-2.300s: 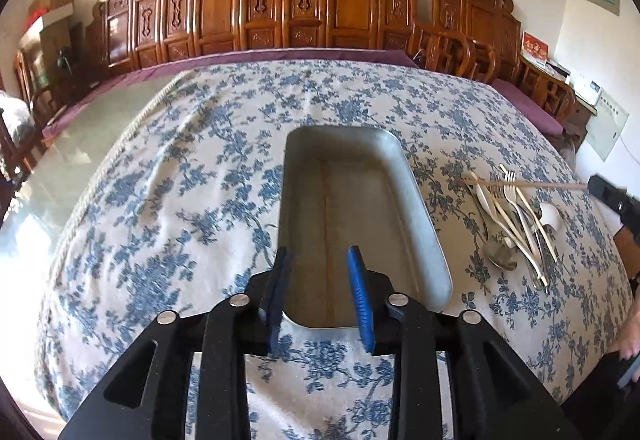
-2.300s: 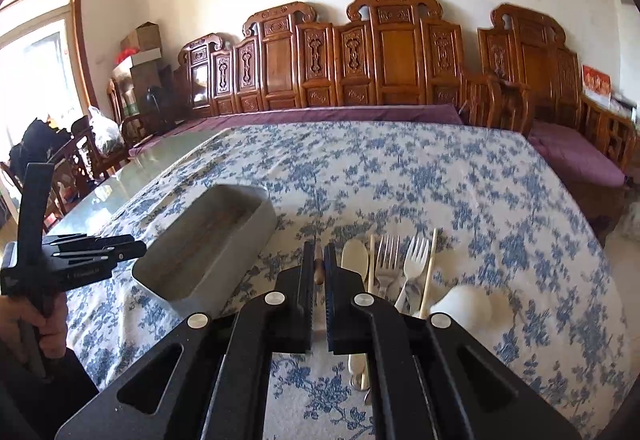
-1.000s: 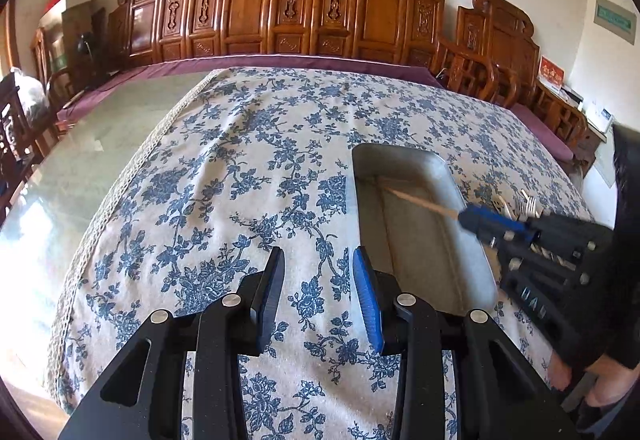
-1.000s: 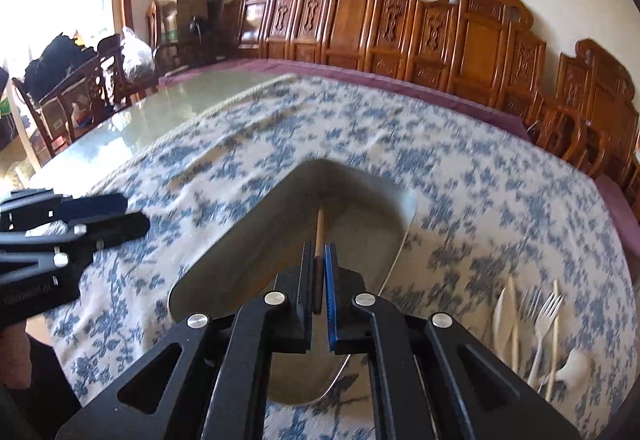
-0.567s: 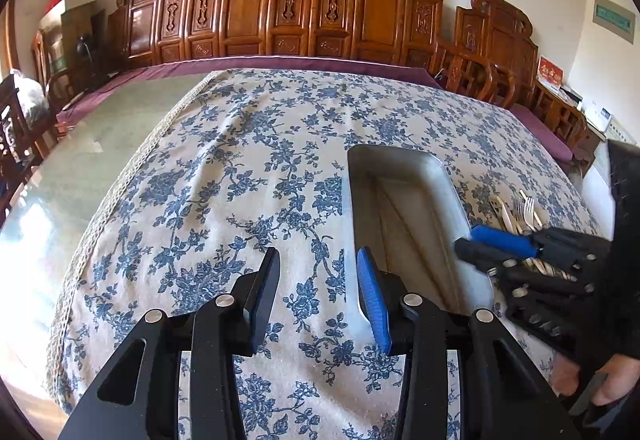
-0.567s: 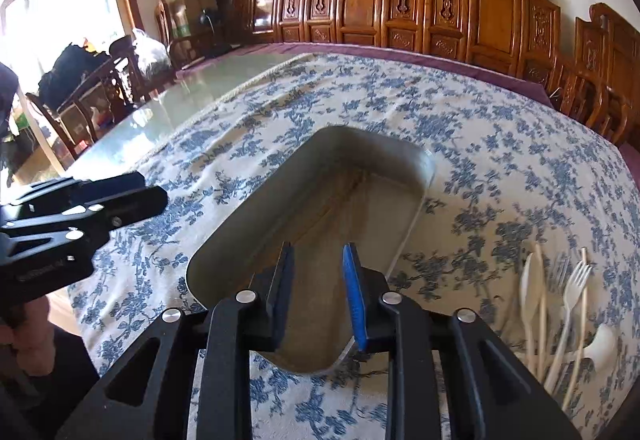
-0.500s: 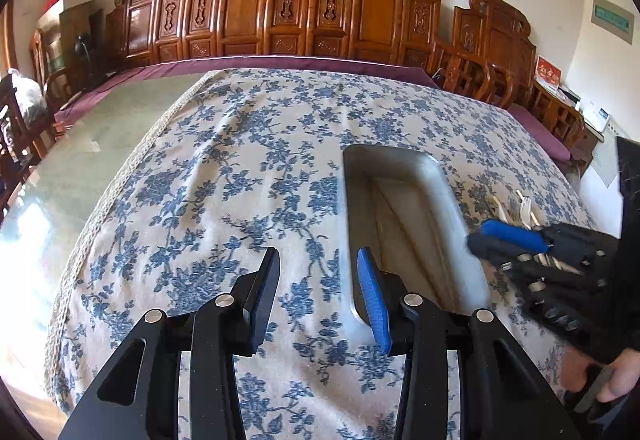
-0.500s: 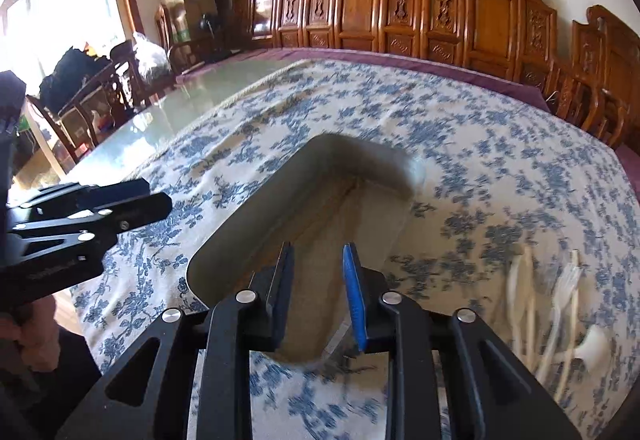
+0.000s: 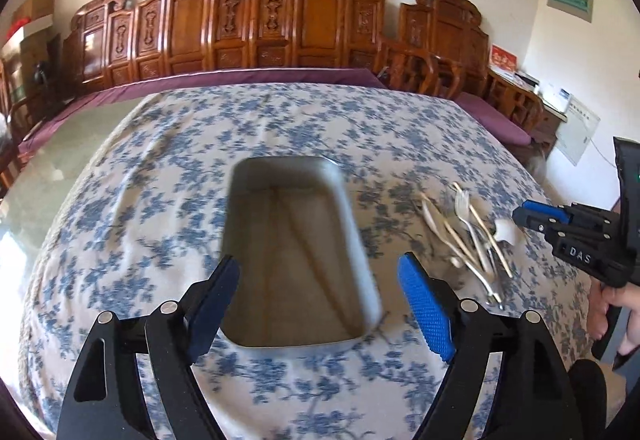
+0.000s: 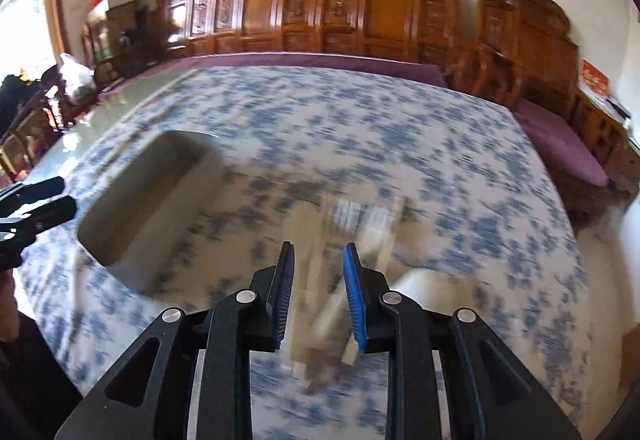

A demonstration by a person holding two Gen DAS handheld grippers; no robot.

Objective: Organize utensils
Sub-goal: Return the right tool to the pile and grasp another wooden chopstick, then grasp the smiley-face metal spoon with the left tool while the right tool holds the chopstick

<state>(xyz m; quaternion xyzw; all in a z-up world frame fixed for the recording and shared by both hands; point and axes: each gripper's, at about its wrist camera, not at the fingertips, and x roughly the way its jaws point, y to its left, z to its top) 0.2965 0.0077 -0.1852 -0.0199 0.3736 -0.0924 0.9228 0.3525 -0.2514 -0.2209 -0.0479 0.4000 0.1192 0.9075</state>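
We see a table under a blue-flowered cloth [image 9: 168,176]; on it sit a metal tray [image 9: 360,248] and beside it, seemingly, loose forks and chopsticks [image 9: 468,236].

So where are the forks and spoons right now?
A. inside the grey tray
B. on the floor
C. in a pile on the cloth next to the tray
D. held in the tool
C: the forks and spoons lie heaped on the flowery cloth, to the right of the tray, and both tools are open with nothing in them.
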